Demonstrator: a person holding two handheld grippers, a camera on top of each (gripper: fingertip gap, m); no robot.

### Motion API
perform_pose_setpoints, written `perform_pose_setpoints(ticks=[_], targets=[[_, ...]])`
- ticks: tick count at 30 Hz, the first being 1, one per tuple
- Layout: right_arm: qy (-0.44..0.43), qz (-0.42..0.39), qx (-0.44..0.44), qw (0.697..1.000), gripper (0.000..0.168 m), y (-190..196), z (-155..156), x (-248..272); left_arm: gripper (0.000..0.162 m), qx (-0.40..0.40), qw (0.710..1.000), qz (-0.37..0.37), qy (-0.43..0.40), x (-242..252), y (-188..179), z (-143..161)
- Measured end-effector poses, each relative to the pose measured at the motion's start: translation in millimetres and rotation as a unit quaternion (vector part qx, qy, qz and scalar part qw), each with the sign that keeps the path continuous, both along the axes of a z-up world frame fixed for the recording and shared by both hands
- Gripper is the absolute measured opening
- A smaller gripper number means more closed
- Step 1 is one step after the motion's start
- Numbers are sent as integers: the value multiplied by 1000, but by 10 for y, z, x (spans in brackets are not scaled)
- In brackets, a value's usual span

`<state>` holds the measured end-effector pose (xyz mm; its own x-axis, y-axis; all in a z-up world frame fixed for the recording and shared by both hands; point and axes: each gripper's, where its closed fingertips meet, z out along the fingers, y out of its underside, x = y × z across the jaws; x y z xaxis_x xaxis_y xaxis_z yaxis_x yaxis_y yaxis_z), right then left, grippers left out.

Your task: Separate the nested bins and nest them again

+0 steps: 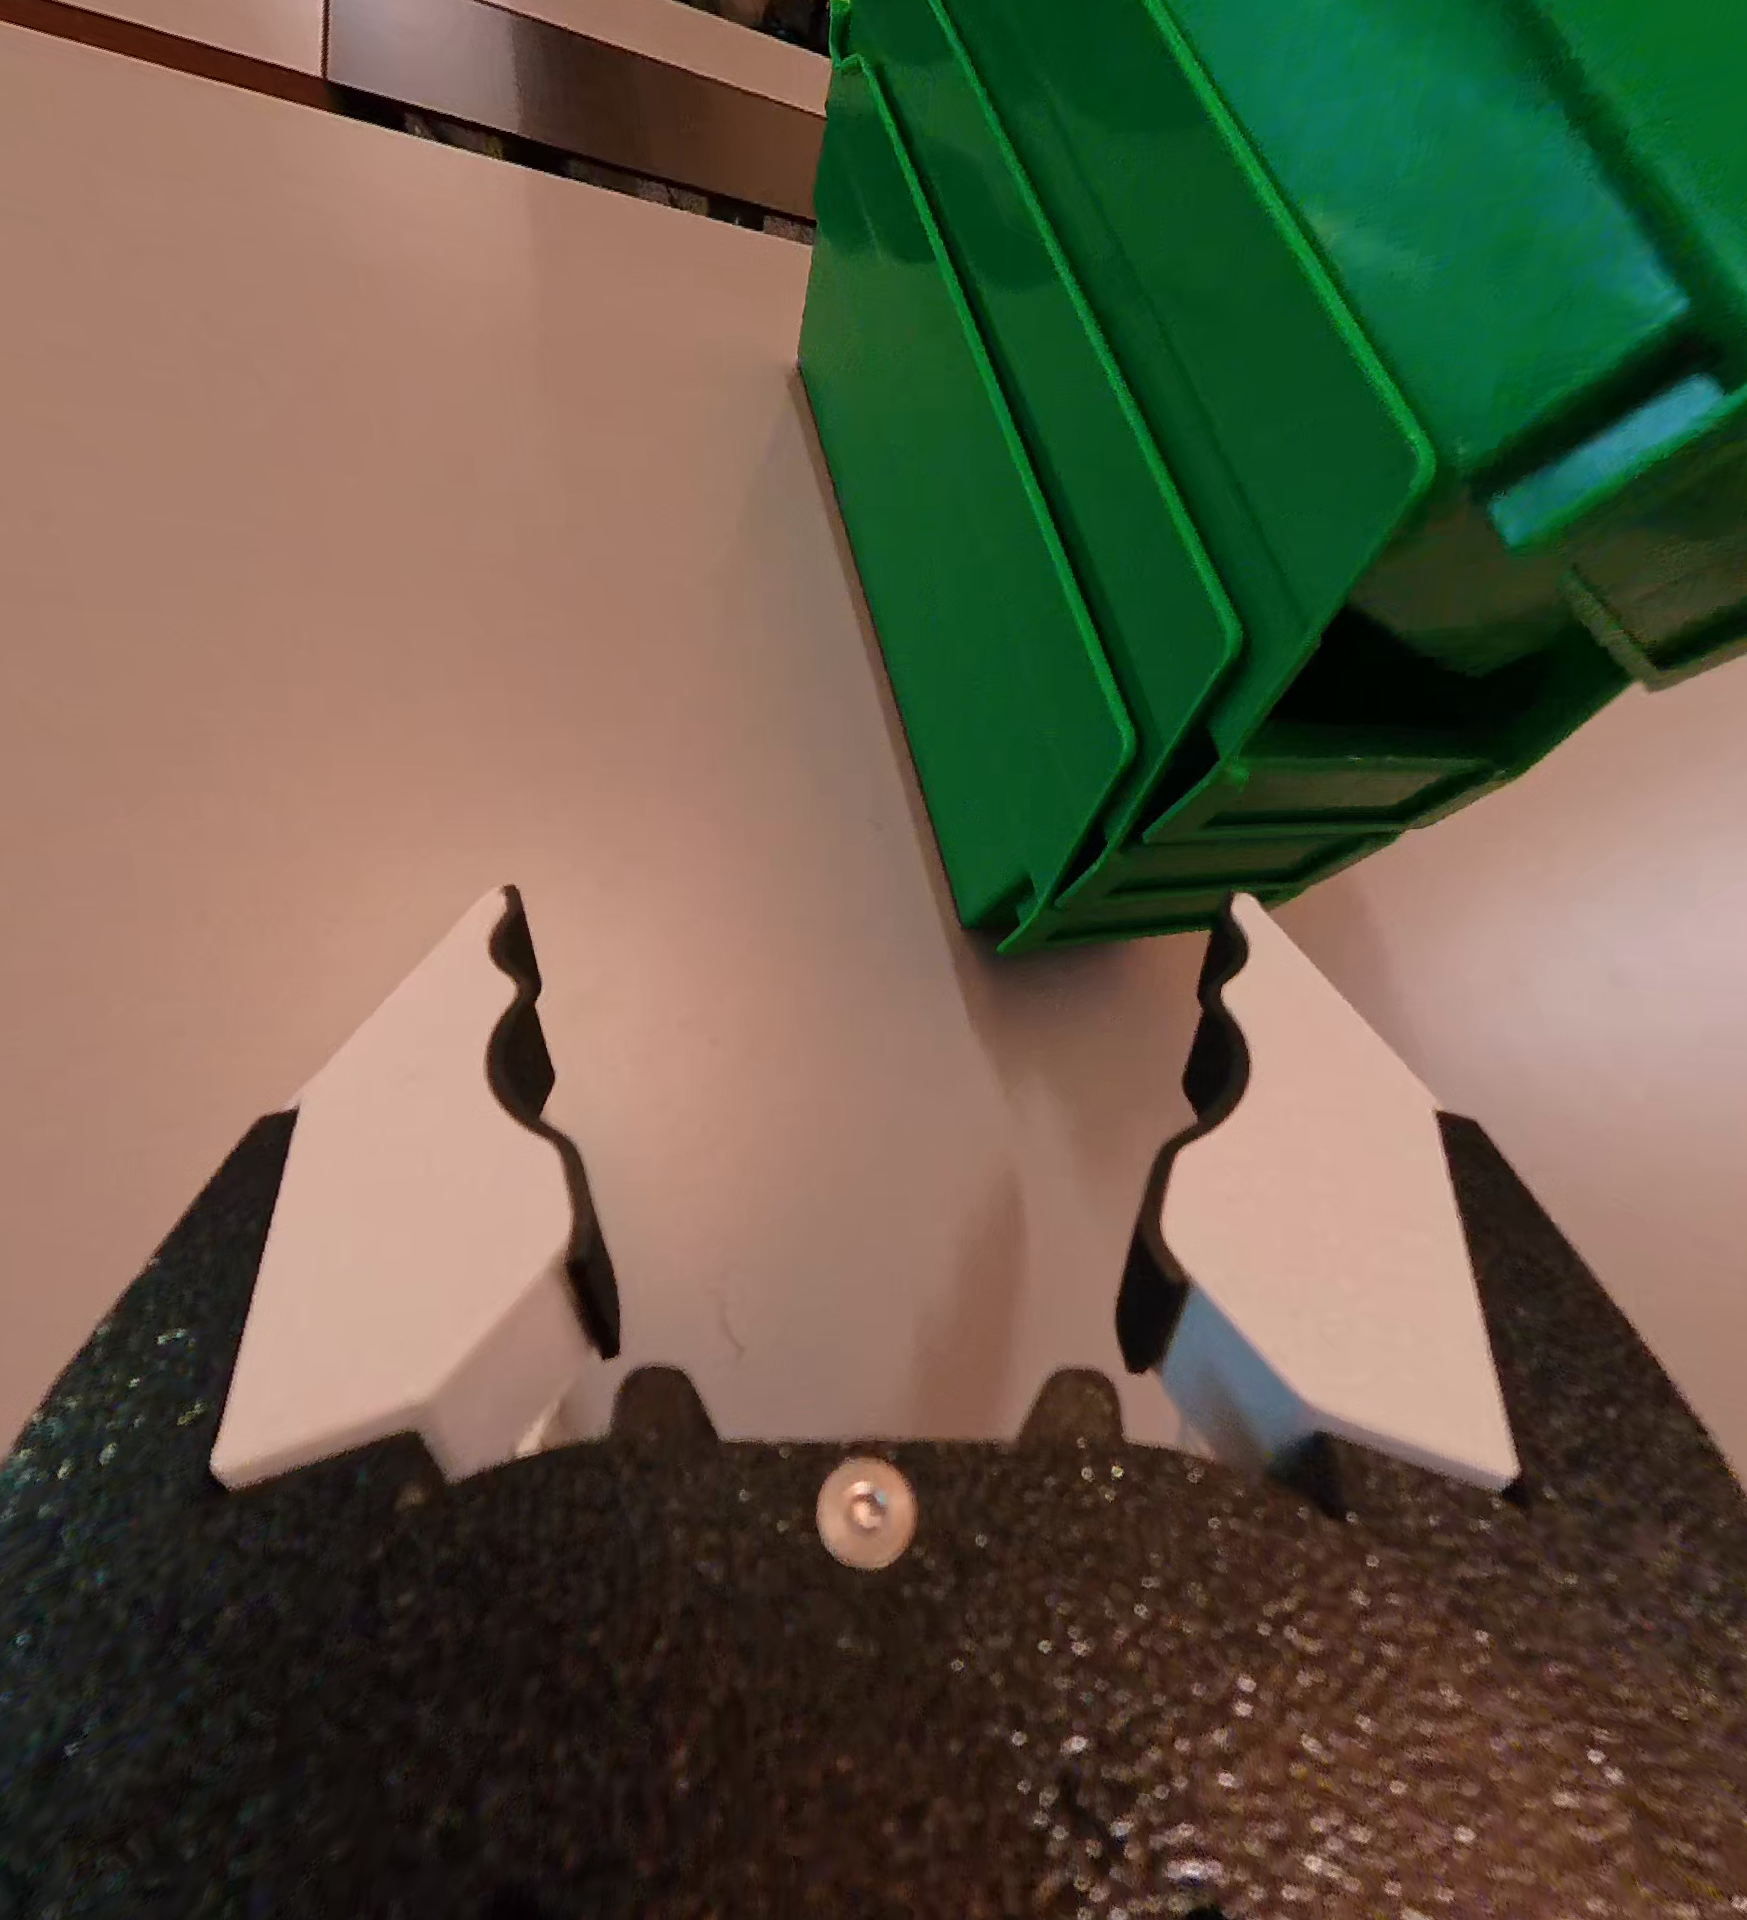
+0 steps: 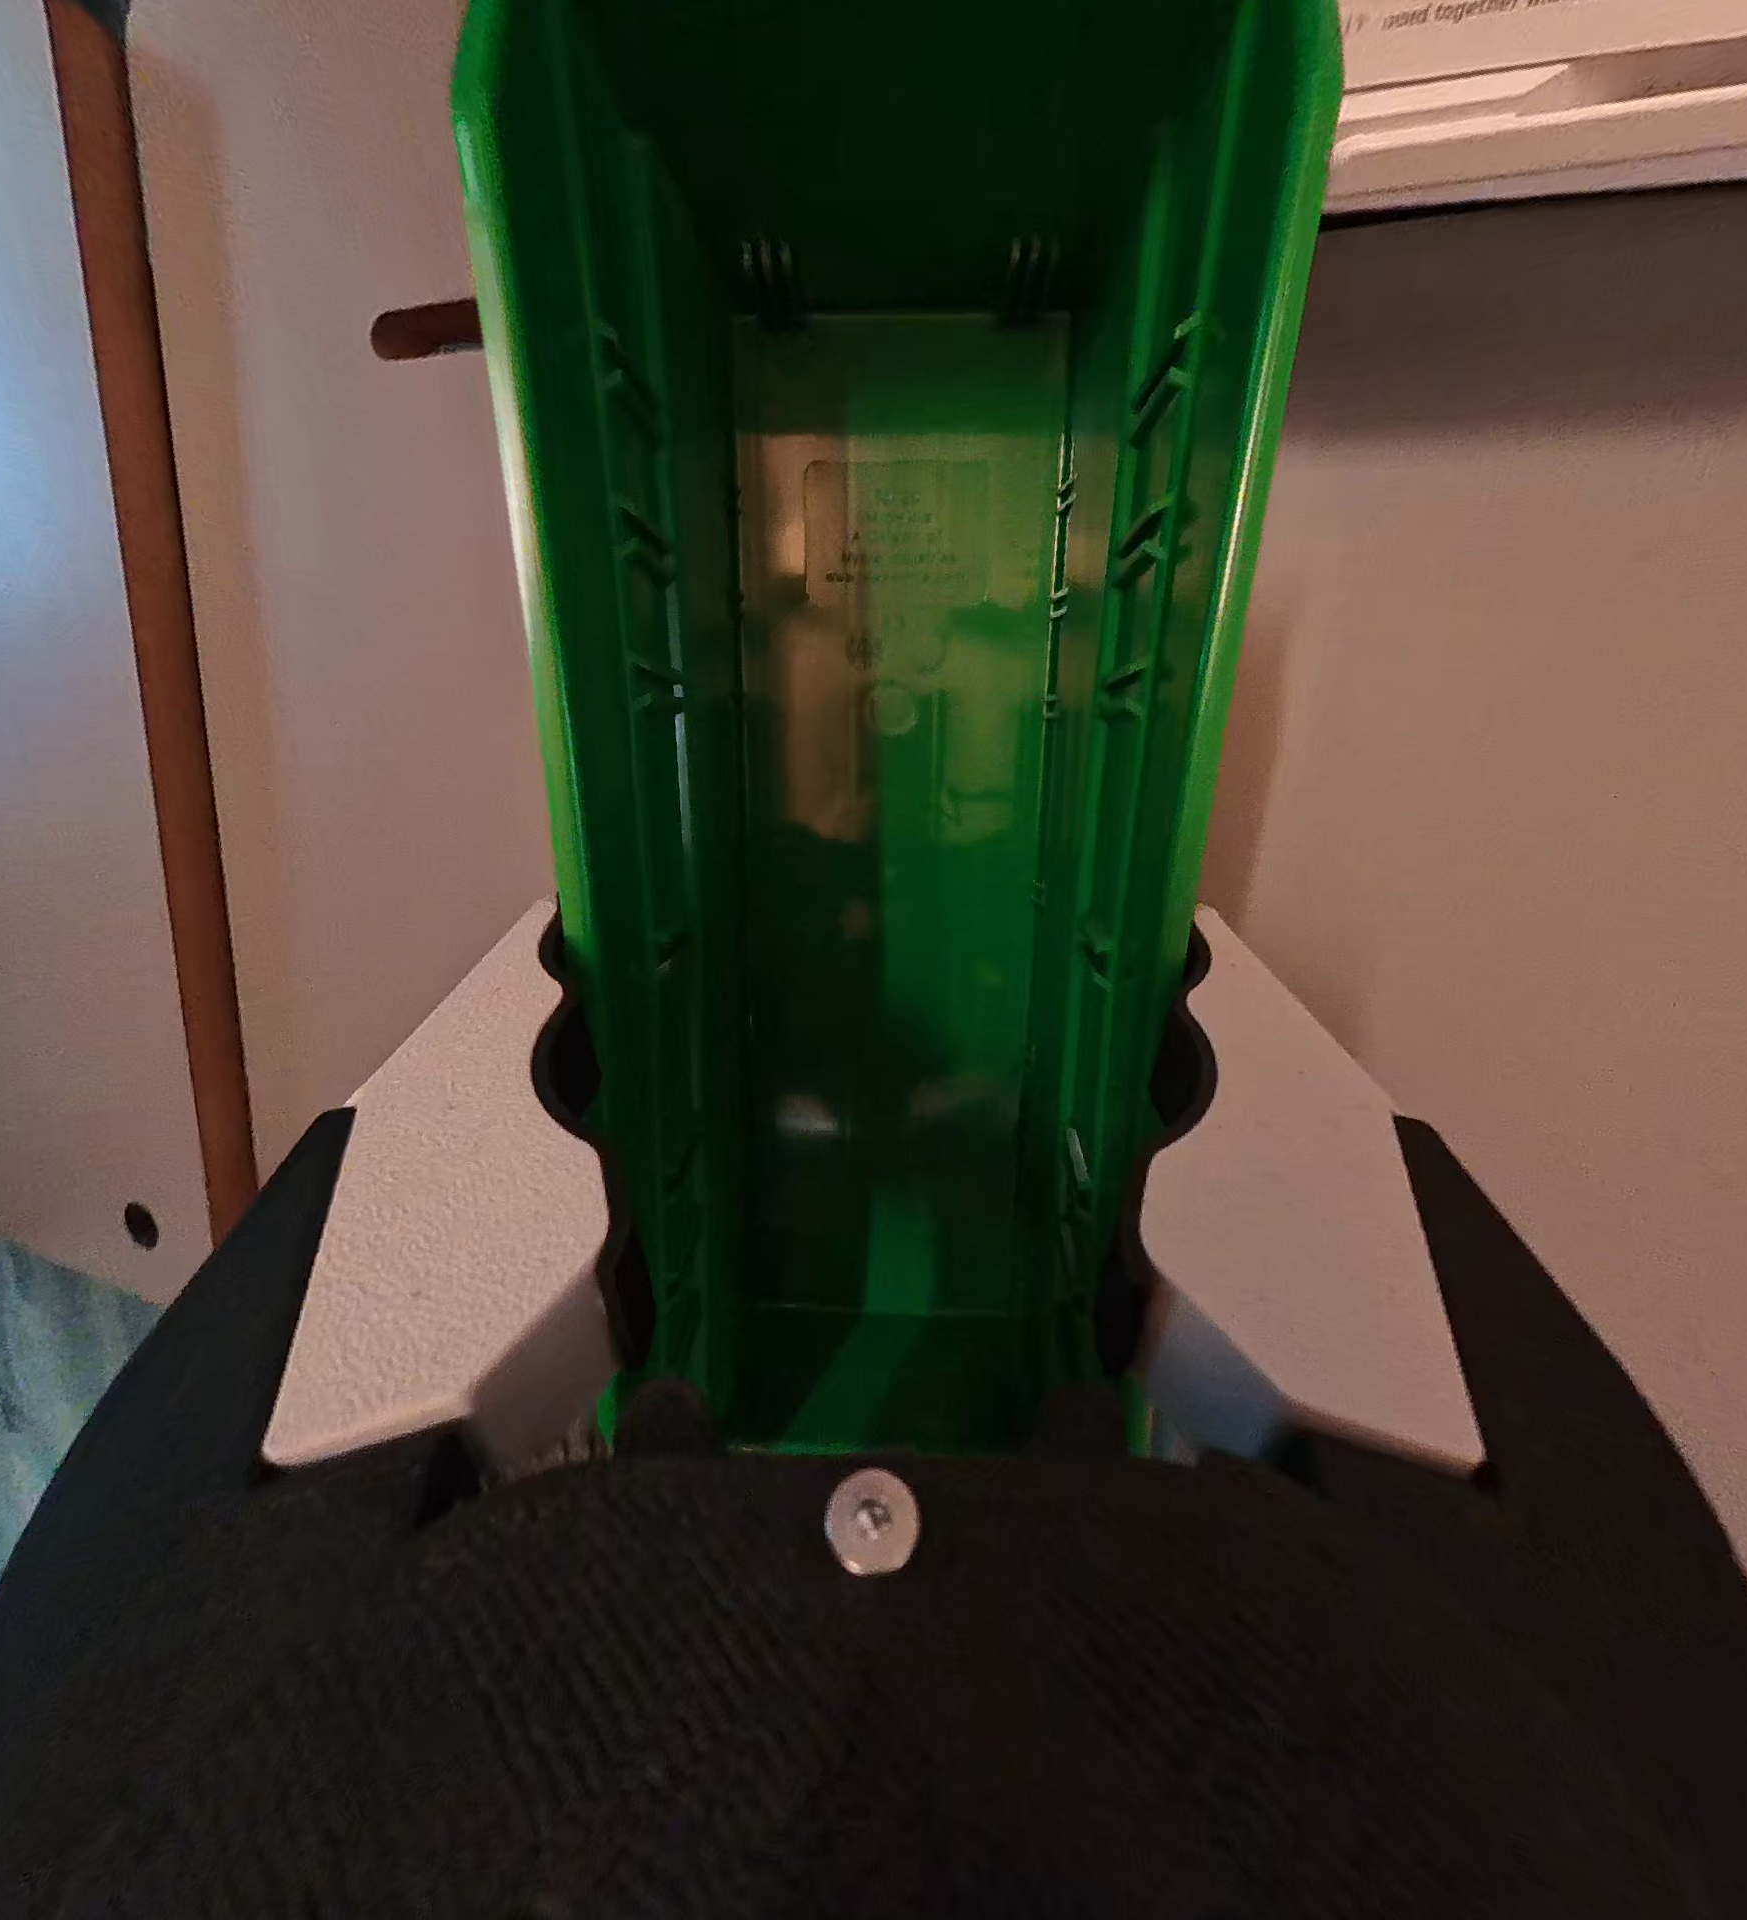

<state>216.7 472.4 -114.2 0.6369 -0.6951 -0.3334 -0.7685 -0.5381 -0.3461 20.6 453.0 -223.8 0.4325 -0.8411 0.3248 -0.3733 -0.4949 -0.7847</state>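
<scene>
A stack of nested green bins [image 1: 1004,623] rests on the beige table [image 1: 329,623] in the left wrist view, upper right. Another green bin [image 1: 1492,260] hangs tilted over the stack, partly raised out of it. My left gripper [image 1: 874,904] is open and empty, low over the table, with its right fingertip [image 1: 1253,956] just below the stack's near corner. My right gripper [image 2: 874,925] is shut on a green bin [image 2: 900,727]; its pads press both side walls and I look straight into the bin's open inside.
The table's far edge meets a brown and metal ledge [image 1: 557,83]. In the right wrist view a white wall panel with a brown wooden strip [image 2: 152,623] and a peg stands behind the bin, and a white board [image 2: 1575,114] is at top right.
</scene>
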Motion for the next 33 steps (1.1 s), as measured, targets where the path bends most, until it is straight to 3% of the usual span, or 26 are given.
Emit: perform_pose_setpoints(ticks=[9, 17, 26, 33], targets=[[-66, 9, -49, 997, 113, 4, -162, -41, 124, -6, 1000, 0, -3, 2, 10, -8], [-88, 20, -64, 994, 128, 54, -297, -93, 124, 0, 1000, -2, -11, -10, -2, 58], [-135, 58, -89, 985, 124, 34, -8, 61, 124, -6, 1000, 5, -15, -40, 43, 57], [-85, 66, -77, 991, 112, -19, -217, 9, 124, -3, 1000, 0, -11, -18, 11, 51]])
